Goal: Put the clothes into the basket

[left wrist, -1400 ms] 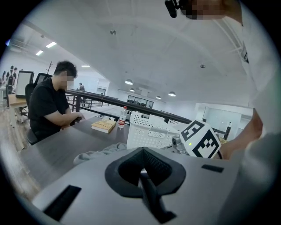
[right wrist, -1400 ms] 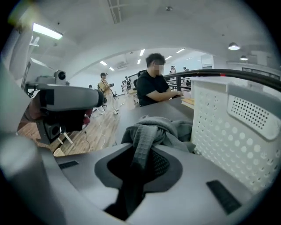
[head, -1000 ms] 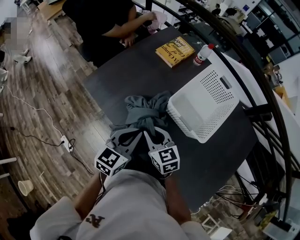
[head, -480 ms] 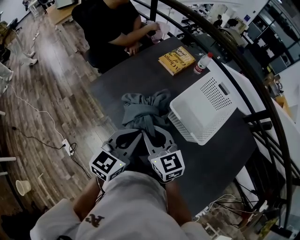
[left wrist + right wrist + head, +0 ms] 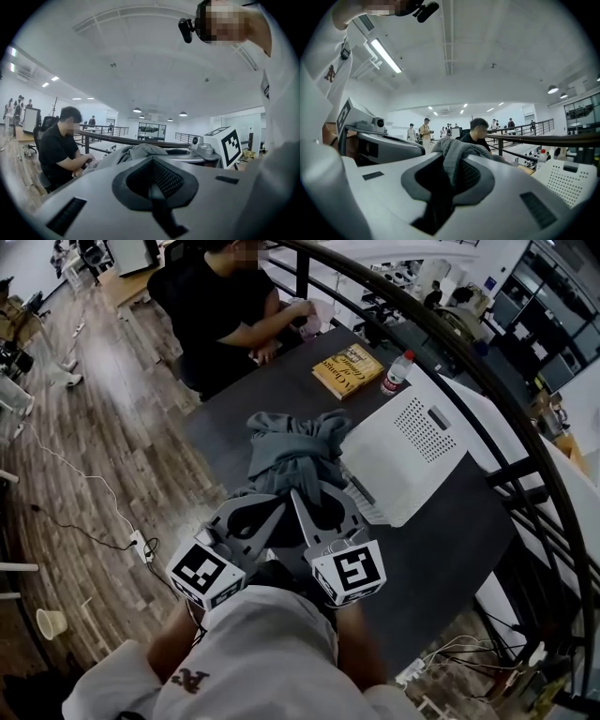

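A bundle of grey clothes point(image 5: 295, 451) hangs bunched above the dark table point(image 5: 234, 413), just left of the white perforated basket point(image 5: 412, 460). Both grippers meet under the bundle's near end. My left gripper point(image 5: 270, 502) has its jaws closed, with the grey clothes point(image 5: 136, 152) gathered at its tip. My right gripper point(image 5: 307, 502) is shut on a fold of the grey clothes point(image 5: 457, 157), which runs down into its jaws. The basket point(image 5: 565, 180) lies to the right of that gripper, with nothing showing inside it.
A yellow book point(image 5: 348, 369) and a small bottle with a red cap point(image 5: 397, 372) lie at the table's far end beyond the basket. A person in black point(image 5: 220, 315) sits at the far edge. A dark railing point(image 5: 487, 381) curves along the right. Wooden floor lies to the left.
The grey bundle has risen off the table and moved away from me, toward the basket's left rim. Both grippers rose with it, side by side.
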